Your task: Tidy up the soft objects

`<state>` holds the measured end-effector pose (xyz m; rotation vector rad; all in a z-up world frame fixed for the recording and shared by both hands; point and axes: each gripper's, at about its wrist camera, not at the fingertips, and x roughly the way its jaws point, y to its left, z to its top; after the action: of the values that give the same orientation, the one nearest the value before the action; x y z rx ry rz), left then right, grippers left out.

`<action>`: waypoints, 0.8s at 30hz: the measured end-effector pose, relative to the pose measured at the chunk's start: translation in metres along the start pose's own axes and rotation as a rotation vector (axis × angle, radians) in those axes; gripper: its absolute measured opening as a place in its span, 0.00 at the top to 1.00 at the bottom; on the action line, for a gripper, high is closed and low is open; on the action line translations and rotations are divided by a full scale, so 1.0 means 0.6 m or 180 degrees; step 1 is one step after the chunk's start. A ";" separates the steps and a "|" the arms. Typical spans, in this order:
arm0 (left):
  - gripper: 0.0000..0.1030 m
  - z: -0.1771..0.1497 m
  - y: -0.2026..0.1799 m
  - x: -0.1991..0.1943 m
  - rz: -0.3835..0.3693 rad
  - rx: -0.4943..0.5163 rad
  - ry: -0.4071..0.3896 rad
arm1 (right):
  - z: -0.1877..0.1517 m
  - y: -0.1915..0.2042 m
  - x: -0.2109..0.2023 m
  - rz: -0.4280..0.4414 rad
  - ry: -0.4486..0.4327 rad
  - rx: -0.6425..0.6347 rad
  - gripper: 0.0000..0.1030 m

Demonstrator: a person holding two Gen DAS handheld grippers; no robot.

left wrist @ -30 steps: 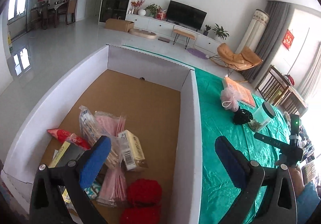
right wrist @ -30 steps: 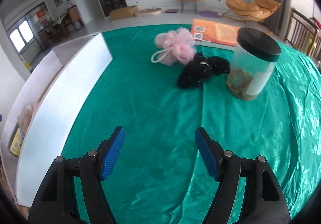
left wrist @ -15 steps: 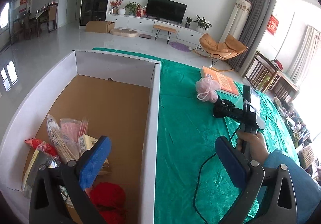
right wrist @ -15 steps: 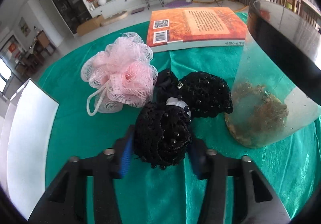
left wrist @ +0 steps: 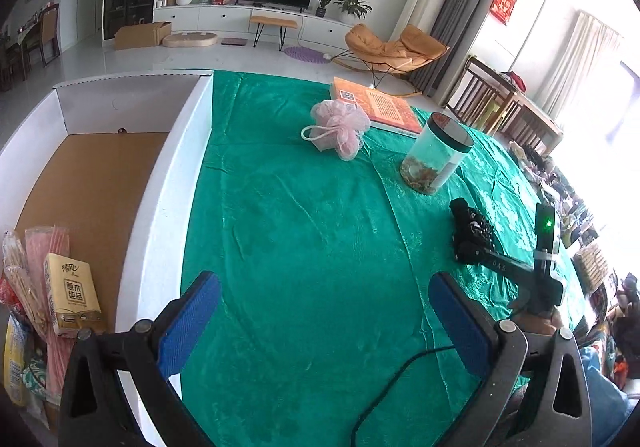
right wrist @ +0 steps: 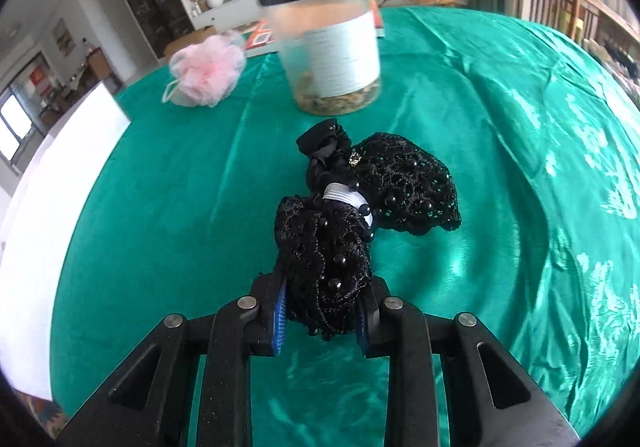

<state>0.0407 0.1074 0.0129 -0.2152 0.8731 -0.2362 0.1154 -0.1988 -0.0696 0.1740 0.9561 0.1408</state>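
My right gripper (right wrist: 322, 307) is shut on a black beaded lace hair net (right wrist: 332, 247) and holds it just over the green tablecloth (right wrist: 160, 207). In the left wrist view the hair net (left wrist: 470, 231) hangs from the right gripper at the right. A pink mesh bath pouf (left wrist: 340, 125) lies at the back of the table, also in the right wrist view (right wrist: 206, 73). My left gripper (left wrist: 320, 323) is open and empty over the cloth, beside the white cardboard box (left wrist: 160, 207).
A clear jar with a black lid (right wrist: 328, 47) stands behind the hair net, also in the left view (left wrist: 436, 155). An orange book (left wrist: 376, 107) lies at the back. The box holds a tissue pack (left wrist: 72, 295) and packets at its near end.
My right gripper closed on the black hair net and pulled it back from the jar and pouf. My left gripper swung right, from over the box to over the green cloth.
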 end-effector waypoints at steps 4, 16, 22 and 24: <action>0.00 -0.003 -0.027 0.007 -0.0006 0.0065 0.0027 | 0.081 -0.076 0.039 -0.0276 -0.0144 0.0127 0.73; 0.00 -0.027 -0.018 0.082 0.0069 -0.0110 0.0380 | 0.083 -0.072 -0.008 -0.0461 -0.0363 0.0073 0.31; 0.00 -0.020 -0.050 0.120 0.0072 -0.0167 0.0492 | -0.002 -0.026 -0.009 -0.0936 -0.0175 -0.0214 0.31; 0.00 -0.009 -0.061 0.127 0.0130 -0.0097 0.0463 | -0.013 -0.027 -0.006 -0.0933 -0.0187 -0.0210 0.31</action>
<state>0.0796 0.0500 -0.0355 -0.2103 1.0249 -0.2022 0.1078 -0.2149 -0.0746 -0.0235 0.9069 -0.1021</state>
